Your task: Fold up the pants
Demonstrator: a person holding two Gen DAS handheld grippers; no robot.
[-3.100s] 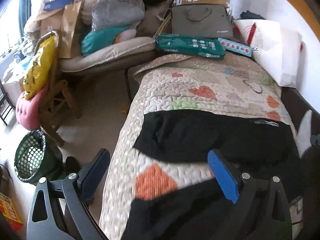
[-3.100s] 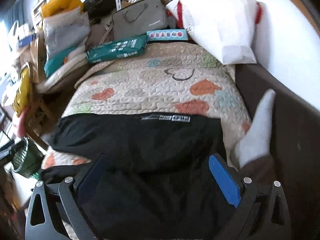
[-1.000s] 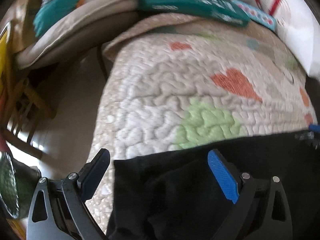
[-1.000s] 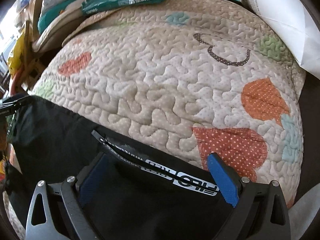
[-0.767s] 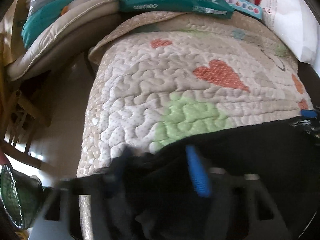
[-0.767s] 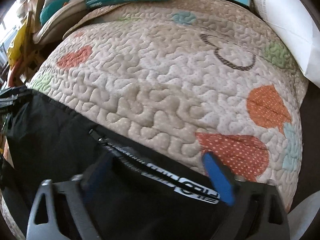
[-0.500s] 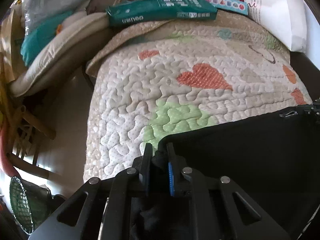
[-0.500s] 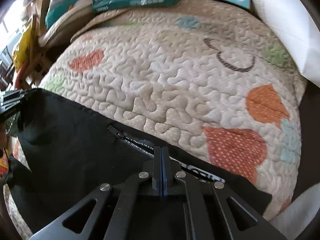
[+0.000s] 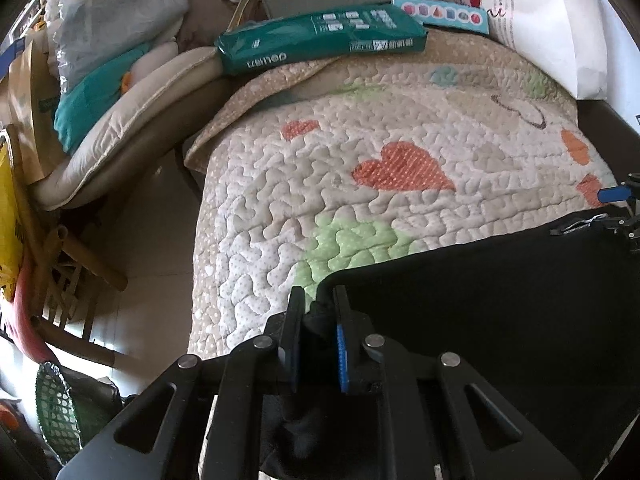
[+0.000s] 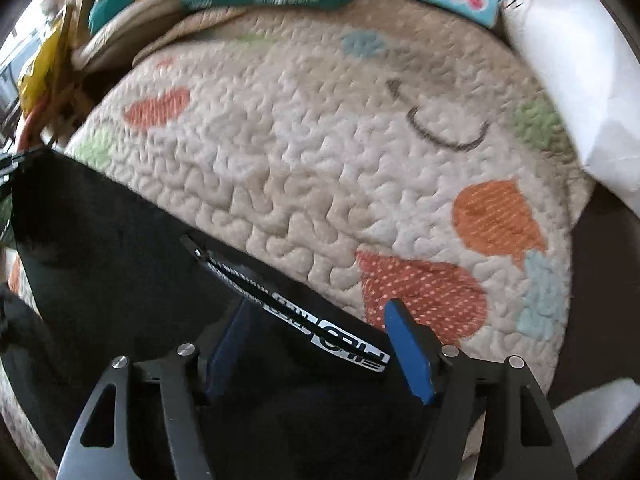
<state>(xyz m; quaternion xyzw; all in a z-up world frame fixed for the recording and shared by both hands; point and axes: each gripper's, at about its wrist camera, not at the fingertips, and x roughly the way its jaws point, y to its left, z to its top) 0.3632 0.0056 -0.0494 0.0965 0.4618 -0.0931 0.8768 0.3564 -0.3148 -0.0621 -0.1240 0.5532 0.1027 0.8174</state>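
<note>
Within the last second both grippers closed on the far edge of the black pants (image 9: 500,300) spread on the quilted bedspread (image 9: 360,184). The left gripper (image 9: 316,312) remains clamped on a bunched corner, while the right gripper (image 10: 316,316) has just been opening, its jaws now apart and astride the lettered waistband (image 10: 320,328). Though that view is blurred, the right grip appears released, so the fold hangs on one corner; both grippers tilt steeply down.
</note>
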